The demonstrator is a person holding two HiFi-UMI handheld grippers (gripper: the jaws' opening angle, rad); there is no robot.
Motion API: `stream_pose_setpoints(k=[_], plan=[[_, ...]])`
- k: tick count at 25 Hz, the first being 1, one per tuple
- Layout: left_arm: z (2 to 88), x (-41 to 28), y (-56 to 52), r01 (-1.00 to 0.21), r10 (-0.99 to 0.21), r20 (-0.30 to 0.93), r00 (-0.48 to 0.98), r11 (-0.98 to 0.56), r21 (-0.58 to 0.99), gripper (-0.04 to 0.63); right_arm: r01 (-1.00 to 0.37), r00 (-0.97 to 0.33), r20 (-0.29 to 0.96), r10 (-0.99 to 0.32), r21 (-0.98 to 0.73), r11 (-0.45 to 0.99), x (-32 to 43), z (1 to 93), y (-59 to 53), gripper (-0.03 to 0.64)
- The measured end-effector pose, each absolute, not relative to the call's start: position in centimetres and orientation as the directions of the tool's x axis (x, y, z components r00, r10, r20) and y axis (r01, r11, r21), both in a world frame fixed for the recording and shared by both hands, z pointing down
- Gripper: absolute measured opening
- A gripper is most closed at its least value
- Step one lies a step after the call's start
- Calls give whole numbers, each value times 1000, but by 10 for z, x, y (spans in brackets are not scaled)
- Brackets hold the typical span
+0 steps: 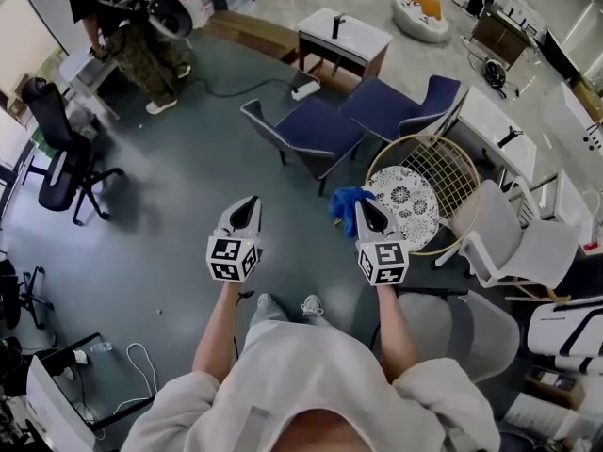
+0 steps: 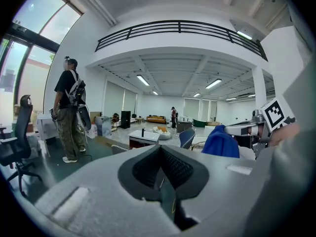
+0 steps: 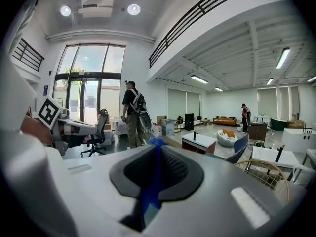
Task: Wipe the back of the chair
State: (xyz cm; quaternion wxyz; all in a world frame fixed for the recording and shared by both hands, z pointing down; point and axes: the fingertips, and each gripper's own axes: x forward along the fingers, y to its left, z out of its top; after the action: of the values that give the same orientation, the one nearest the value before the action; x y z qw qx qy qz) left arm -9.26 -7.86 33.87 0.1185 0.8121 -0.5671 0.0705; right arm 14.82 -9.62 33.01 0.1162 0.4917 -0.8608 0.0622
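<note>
A blue cloth [image 1: 345,202] hangs from my right gripper [image 1: 367,211], whose jaws are shut on it. In the right gripper view the blue cloth [image 3: 149,184] runs up between the closed pads. My left gripper [image 1: 247,207] is held level with it on the left, shut with nothing in it [image 2: 161,155]. The blue cloth [image 2: 220,142] also shows to the right in the left gripper view. Just right of the right gripper stands a round chair with a gold wire back [image 1: 445,171] and a patterned seat cushion [image 1: 407,202]. Both grippers are off the chair.
Two dark blue chairs [image 1: 317,130] [image 1: 399,107] stand ahead, with a white low table [image 1: 345,36] behind them. A white office chair [image 1: 512,240] is at the right, a black one [image 1: 58,161] at the left. A person [image 1: 132,28] stands far left. Cables [image 1: 141,361] lie on the grey floor.
</note>
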Motion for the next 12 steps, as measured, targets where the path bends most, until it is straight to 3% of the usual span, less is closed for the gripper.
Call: stream_pose_setpoints(k=[12], plan=[[350, -143, -124, -898, -864, 245, 440, -420, 133, -2, -908, -393, 293, -871, 28, 419, 96, 347, -123, 25]])
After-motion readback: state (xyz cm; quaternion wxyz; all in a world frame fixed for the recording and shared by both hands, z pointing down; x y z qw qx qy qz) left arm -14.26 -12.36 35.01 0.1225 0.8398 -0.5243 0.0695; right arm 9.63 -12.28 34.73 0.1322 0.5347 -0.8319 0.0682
